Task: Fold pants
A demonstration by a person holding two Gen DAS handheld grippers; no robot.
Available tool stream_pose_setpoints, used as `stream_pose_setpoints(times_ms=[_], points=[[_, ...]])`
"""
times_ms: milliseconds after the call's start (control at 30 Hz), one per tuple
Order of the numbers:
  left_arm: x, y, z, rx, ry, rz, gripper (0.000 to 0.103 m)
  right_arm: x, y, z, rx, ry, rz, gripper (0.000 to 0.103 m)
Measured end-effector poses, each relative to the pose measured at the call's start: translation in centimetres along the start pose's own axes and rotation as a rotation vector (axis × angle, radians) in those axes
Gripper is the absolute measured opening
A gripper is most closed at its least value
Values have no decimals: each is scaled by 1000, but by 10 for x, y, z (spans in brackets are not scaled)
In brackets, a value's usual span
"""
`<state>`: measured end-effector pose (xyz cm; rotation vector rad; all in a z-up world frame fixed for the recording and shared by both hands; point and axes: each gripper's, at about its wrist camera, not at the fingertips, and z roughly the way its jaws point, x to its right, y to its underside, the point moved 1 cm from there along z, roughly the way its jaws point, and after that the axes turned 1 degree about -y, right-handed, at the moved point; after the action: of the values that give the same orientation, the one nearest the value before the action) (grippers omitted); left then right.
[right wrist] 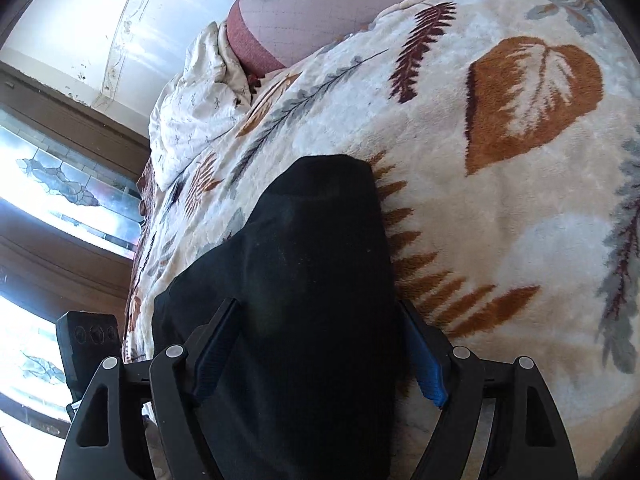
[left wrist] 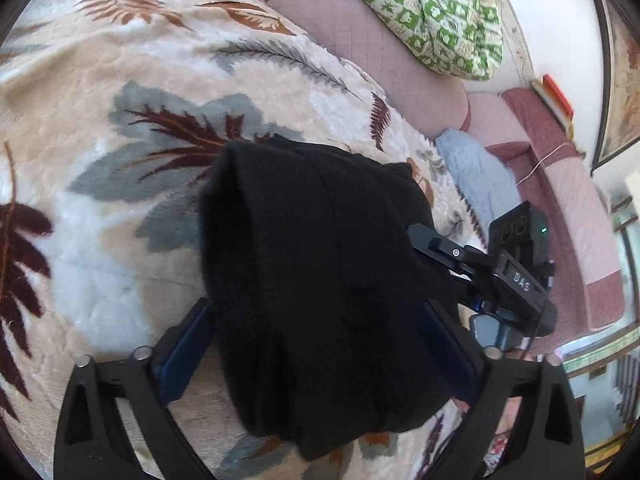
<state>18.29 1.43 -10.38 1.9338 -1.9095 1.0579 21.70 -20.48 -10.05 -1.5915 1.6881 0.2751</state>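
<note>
Black pants (left wrist: 320, 280) folded into thick bundle, lying on leaf-print blanket (left wrist: 100, 80) over the bed. Left claw (left wrist: 316, 348) wide, fingers astride the bundle, blue pads (left wrist: 188, 344) just beside the cloth, not seen pressing. Right claw (right wrist: 320, 356) also spread, pads (right wrist: 428, 368) flanking its end of the bundle; left pad touching or nearly touching fabric, can't tell which. Nothing gripped on either side, by the look of it. In left view, right claw (left wrist: 440, 248) seen at far side of the bundle.

Step in hand, prob.: letting go after a fold, or resetting for a final tidy. Looks near done.

To do well:
- Keep both claws wide while backing off, so pads don't snag cloth & drag top layer open.
- Pull back along the finger line, not sideways.
- Check edges: top layer near far end looks bulgy, may need pat flat.
- If another fold needed, pinch all layers at corners, not top layer only.
- Plush blanket soft, bundle may sink or tilt; press lightly.

Green-print pillow (left wrist: 428, 12) well apart, no obstacle.
</note>
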Motion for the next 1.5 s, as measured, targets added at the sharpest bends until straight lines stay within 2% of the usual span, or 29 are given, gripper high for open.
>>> stream_pose_setpoints(times_ms=[33, 67, 100, 133, 167, 200, 233, 333, 500, 667, 933, 1133, 1267, 1333, 1433, 1500], points=[[9, 0, 4, -5, -43, 40, 101, -4, 1, 1, 0, 7, -17, 84], [18, 2, 7, -4, -78, 90, 95, -9, 2, 2, -5, 14, -38, 83], [25, 4, 10, -3, -98, 129, 68, -15, 4, 2, -7, 26, -58, 79], [31, 6, 12, -10, -104, 152, 57, -21, 6, -1, -3, 42, -79, 68], [33, 7, 12, -4, -109, 160, 53, -29, 7, -4, -4, 74, -107, 59], [35, 7, 10, 9, -107, 165, 48, -33, 7, -8, -6, 81, -122, 40], [34, 7, 7, 15, -94, 159, 46, -37, 7, -12, 0, 73, -128, 32], [35, 2, -3, 31, -47, 126, 43, -51, 5, -25, 26, 70, -152, 29], [54, -25, -20, 80, -39, 157, 43, -71, -16, -46, 99, 43, -168, 29], [67, -59, -15, 95, -39, 180, 44, -74, -46, -56, 153, 39, -159, 28], [60, -80, 30, 27, -93, 174, 45, -37, -71, -30, 126, 76, -94, 29], [42, -83, 57, -32, -100, 159, 53, -3, -74, -9, 110, 91, -32, 30], [35, -83, 58, -44, -68, 146, 58, 13, -71, -6, 117, 115, 6, 43], [30, -84, 58, -58, -46, 122, 59, 22, -68, -7, 126, 134, 36, 57], [21, -83, 51, -66, -24, 87, 60, 33, -64, -10, 138, 146, 73, 72], [14, -80, 42, -59, -49, 67, 66, 37, -60, -14, 147, 148, 93, 74]])
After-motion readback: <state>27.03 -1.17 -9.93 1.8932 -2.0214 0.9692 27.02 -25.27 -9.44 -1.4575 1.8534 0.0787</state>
